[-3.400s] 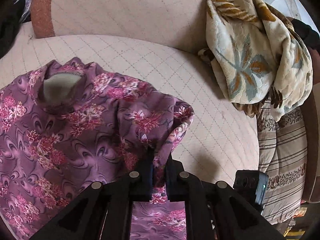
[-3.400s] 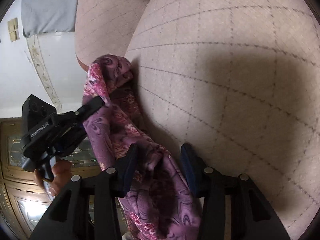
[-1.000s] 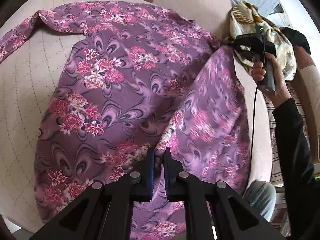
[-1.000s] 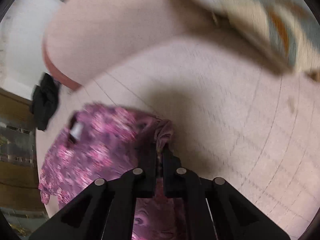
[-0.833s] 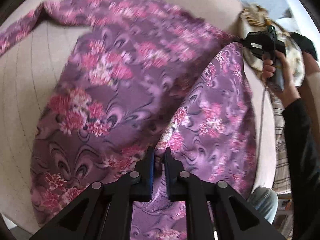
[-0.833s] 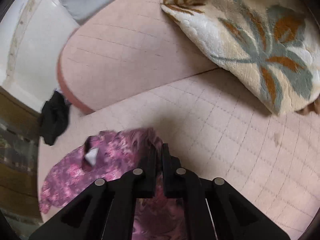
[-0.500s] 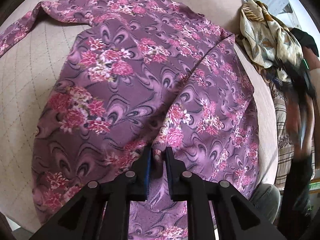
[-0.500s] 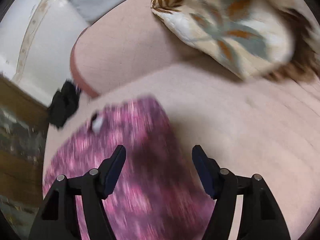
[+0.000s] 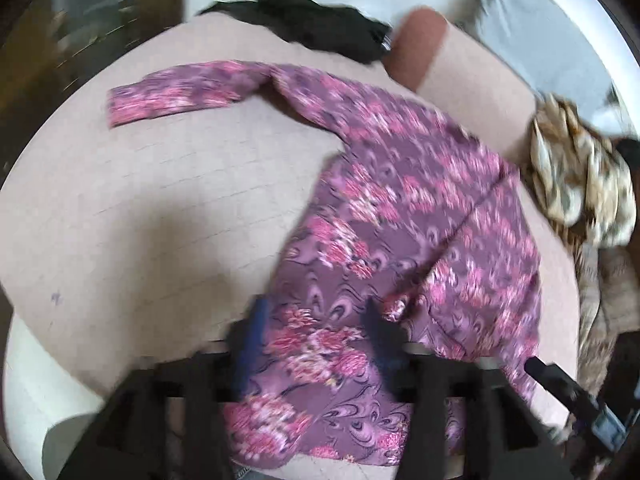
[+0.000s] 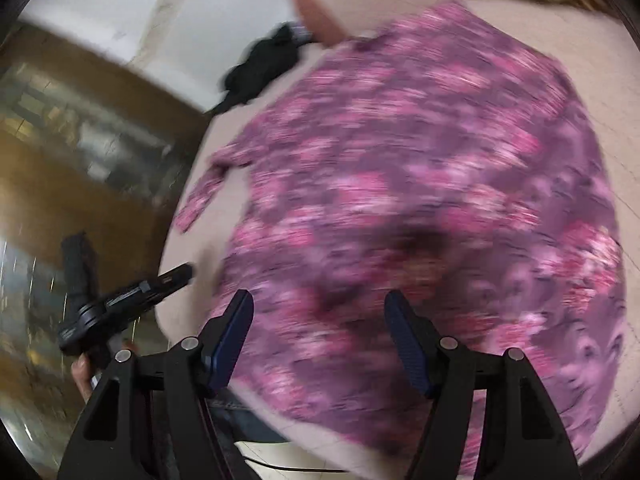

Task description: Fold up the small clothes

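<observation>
I look down on the beige quilted sofa seat [image 9: 160,208], which fills most of both views. The purple floral top [image 9: 420,220] lies flat on it, its right side folded over the body along a slanting edge, one sleeve [image 9: 180,96] stretched out to the far left. A patterned cream blanket [image 9: 580,184] is heaped at the right edge of the seat, and a black garment [image 9: 320,28] sits at the far end by the sofa back. My left gripper [image 9: 316,320] has just been opening; its jaws stand wide over the near hem with no cloth pinched. My right gripper [image 10: 320,320] is also spread wide, holding nothing, above the blurred fabric. In the right wrist view the left gripper shows at the near left, off the top.
</observation>
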### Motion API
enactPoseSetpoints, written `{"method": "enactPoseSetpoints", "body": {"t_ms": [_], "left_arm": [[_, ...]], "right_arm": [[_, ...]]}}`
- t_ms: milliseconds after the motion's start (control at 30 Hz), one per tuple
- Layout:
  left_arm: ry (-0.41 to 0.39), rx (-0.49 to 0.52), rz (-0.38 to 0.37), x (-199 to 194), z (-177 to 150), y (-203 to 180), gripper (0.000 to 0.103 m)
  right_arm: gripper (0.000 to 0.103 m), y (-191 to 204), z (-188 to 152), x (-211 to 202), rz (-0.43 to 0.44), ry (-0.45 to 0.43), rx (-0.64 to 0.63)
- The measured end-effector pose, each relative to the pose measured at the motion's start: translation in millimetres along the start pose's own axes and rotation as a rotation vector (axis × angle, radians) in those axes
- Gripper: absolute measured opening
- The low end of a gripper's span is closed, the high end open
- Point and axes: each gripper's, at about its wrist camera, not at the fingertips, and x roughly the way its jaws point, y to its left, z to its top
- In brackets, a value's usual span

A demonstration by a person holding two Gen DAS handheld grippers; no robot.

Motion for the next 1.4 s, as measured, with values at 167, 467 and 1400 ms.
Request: {"method": "enactPoseSetpoints", "body": {"t_ms": [167, 467, 1400], "left_arm": [[-0.006, -0.227, -0.065, -5.6, 29.7, 45.3, 0.079], [-0.051, -0.804, -0.057, 31.4, 136.7, 195.1, 0.079], [-0.385, 0.341, -0.067, -28.5, 145.7, -68.8, 0.007]], "right_arm": [[0.079, 59.5, 24.1, -14.4, -0.024, -0.045, -0.119], [0.079, 154.3, 97.5, 50.3, -0.035, 0.034, -0.333], [0.079, 40.1, 210.0, 98.3, 0.086, 0.011, -0.013]]}}
